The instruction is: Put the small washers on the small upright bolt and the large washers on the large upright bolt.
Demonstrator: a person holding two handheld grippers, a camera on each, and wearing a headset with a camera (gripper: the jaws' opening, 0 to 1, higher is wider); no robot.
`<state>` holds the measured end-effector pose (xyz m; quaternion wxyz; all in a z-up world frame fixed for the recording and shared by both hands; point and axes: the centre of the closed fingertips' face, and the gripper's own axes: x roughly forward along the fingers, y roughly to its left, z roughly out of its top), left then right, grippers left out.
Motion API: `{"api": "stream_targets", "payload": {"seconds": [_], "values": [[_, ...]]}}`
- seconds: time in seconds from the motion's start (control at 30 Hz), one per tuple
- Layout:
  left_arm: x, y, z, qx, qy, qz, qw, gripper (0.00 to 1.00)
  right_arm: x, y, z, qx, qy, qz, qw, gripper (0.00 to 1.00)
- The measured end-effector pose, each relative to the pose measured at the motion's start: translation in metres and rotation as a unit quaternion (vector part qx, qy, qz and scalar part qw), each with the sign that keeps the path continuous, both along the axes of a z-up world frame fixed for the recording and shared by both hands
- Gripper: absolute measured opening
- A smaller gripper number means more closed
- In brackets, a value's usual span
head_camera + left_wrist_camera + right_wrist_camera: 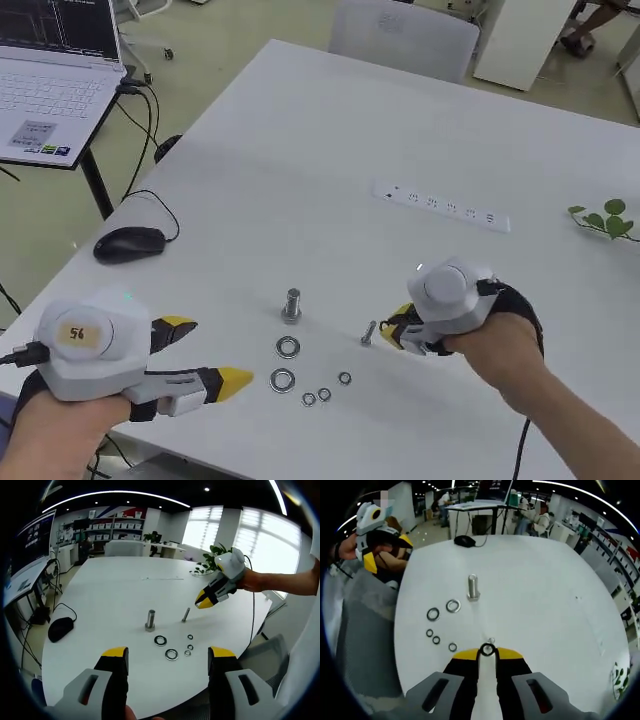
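Observation:
My right gripper [487,655] is shut on a small washer [487,644] pinched between its yellow tips. In the head view it [392,330] sits just right of the small upright bolt [368,333]. The large upright bolt [291,305] stands further left. Two large washers [288,347] [282,380] and three small washers [309,399] [324,394] [344,378] lie flat in front of the bolts. My left gripper [207,352] is open and holds nothing, low at the near left, its jaws [168,655] aimed toward the washers.
A black mouse [130,243] with its cable lies at the table's left edge. A white power strip [440,205] lies further back, with a small plant [605,220] at the right. A laptop [50,80] stands on a side table at the left.

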<state>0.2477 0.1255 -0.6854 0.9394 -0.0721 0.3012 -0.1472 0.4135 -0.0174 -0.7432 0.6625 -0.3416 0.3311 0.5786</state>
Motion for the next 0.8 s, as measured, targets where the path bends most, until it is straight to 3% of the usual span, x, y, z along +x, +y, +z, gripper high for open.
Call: {"api": "stream_targets", "payload": {"seconds": [0.8], "values": [[0.004,0.000,-0.002,-0.006,0.002,0.000,1.0000,0.64,0.005,0.013,-0.017,-0.034,0.014,0.023,0.9991,0.13]]}}
